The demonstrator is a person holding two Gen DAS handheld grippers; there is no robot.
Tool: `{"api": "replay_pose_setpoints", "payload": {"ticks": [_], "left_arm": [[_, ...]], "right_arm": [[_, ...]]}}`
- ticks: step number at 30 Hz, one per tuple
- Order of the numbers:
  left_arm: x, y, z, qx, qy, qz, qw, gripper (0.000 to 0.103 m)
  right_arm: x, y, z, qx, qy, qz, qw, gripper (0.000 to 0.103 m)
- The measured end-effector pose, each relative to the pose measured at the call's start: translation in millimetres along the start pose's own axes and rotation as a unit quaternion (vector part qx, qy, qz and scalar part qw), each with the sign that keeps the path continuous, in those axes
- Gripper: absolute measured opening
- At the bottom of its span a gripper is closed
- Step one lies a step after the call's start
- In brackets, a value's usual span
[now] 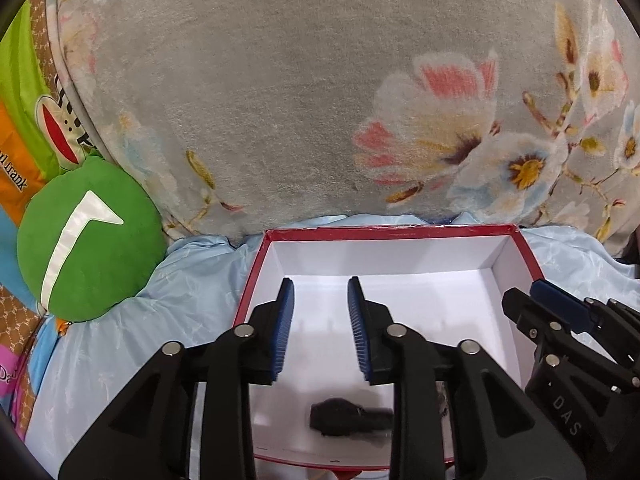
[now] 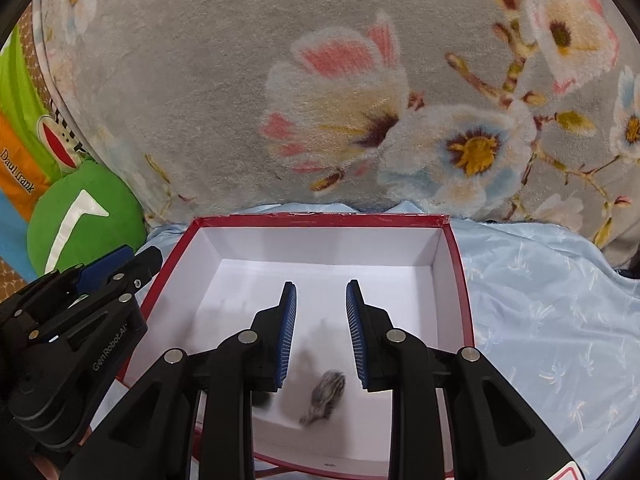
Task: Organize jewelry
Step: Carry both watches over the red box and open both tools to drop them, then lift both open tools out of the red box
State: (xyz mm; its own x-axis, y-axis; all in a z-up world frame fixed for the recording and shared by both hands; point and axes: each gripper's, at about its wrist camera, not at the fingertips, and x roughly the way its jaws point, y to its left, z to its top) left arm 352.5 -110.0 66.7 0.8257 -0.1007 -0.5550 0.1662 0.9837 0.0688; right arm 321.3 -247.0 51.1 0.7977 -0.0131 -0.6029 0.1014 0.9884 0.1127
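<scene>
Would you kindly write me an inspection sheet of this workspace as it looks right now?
Surface: pale blue patterned cloth, creased, under the box.
Job's things: red-rimmed white box, lid off; a dark item and a blurred grey speckled item lie on its floor near the front wall. What they are is too blurred to tell.
Clutter: green round cushion to the left of the box.
Grippers: left gripper and right gripper both over the box, jaws apart, nothing between the pads.
Cables: nothing seen.
Surroundings: grey flowered blanket behind the box; colourful printed fabric at the far left.
</scene>
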Motion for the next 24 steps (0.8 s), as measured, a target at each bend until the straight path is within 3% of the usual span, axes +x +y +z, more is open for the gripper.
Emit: {"api": "replay_pose_setpoints", "payload": {"ticks": [2, 4, 13, 24], "left_arm": [[-2, 0, -1, -0.001, -0.003, 0.004, 1.0000, 0.050], [-6, 3, -2, -0.001, -0.008, 0.009, 0.9999, 0.054], [-48, 31, -17, -0.005, -0.015, 0.004, 0.9999, 0.056], [-120, 63, -92, 0.001, 0.004, -0.001, 1.0000, 0.063]], "right_arm": [[-4, 0, -2, 0.002, -0.005, -0.002, 1.000, 0.036], [-10, -2, -3, 0.003, -0.012, -0.008, 1.000, 0.038], [-61, -5, -22, 0.004, -0.036, -0.023, 0.999, 0.056], [-137, -13, -111, 0.024, -0.019, -0.053, 0.998, 0.071]]}}
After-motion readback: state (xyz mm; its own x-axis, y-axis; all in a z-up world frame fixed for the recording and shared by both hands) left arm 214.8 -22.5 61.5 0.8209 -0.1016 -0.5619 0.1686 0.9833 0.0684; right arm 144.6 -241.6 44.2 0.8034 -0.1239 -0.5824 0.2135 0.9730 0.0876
